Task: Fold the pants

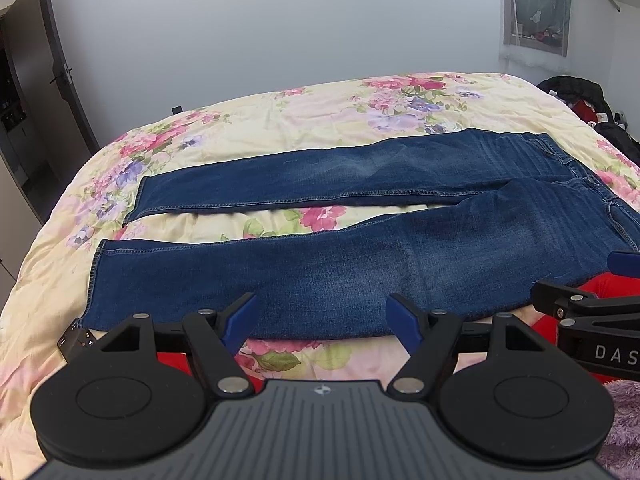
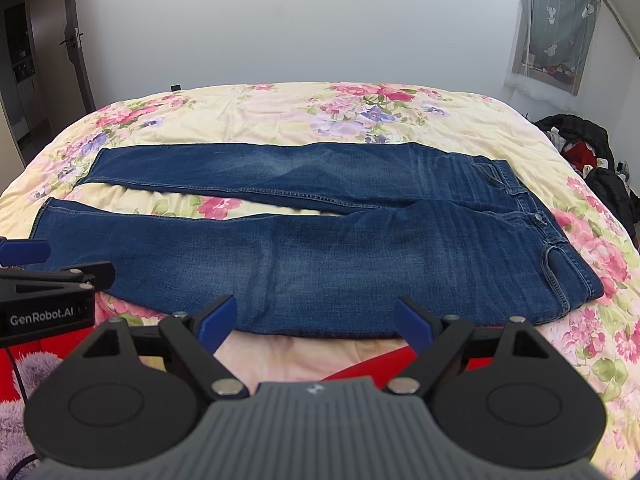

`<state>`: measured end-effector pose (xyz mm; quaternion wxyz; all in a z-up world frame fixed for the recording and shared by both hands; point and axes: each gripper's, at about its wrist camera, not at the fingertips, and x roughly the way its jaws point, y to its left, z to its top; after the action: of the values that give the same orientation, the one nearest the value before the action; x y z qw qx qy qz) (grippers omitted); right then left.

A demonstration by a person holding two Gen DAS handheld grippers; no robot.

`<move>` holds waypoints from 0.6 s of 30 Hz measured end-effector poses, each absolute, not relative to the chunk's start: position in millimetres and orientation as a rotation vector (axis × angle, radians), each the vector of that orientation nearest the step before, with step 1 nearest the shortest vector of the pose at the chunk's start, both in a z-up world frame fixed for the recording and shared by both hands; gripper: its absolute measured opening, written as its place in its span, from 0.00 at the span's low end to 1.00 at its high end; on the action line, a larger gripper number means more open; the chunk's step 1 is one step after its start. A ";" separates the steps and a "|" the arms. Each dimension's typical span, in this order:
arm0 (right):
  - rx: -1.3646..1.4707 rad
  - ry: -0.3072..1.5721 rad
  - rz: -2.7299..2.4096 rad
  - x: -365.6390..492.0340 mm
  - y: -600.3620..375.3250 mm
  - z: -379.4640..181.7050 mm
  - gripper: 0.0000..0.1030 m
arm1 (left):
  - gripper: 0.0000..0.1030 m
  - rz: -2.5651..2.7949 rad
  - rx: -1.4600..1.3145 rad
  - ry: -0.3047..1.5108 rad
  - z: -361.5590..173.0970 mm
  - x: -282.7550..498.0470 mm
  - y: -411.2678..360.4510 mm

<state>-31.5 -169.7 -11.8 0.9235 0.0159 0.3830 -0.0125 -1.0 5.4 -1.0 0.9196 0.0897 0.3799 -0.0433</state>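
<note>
Item: jeans (image 1: 320, 276), 1 pr, dark blue denim. Loc: flat on bed (image 1: 300, 108) w/ floral cover, near front edge.
Axis: long axis runs L–R across bed; waistband (image 2: 532, 216) to right, hems (image 2: 60, 216) to left. Legs slightly apart, cover showing btwn — prob. spread flat ready for 1st fold.
Left hand-held gripper (image 1: 322, 316): jaws wide apart, holding nothing, just short of near leg.
Right hand-held gripper (image 2: 316, 318): same, empty, near thigh edge.

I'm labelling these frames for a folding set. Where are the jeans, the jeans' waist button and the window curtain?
jeans (image 1: 320, 280): left wrist view, middle of the near leg.
waist button (image 2: 539, 218): right wrist view, centre of the button.
curtain (image 2: 560, 12): right wrist view, upper green cloth.
</note>
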 end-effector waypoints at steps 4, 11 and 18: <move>0.026 0.783 -0.021 -31.8 -167.7 -10.9 0.80 | 0.83 -0.089 0.186 0.780 -0.6 -1.5 4.9; 0.023 0.787 -0.018 -30.7 -166.9 -10.1 0.80 | 0.83 -0.091 0.183 0.779 -2.3 -0.7 7.5; 0.024 0.788 -0.018 -30.5 -166.6 -9.9 0.80 | 0.83 -0.089 0.186 0.780 -0.9 -1.3 4.2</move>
<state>-30.5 -166.6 -9.9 0.9233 0.0116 0.3838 -0.0089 -1.3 4.2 -0.9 0.9197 0.0903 0.3796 -0.0435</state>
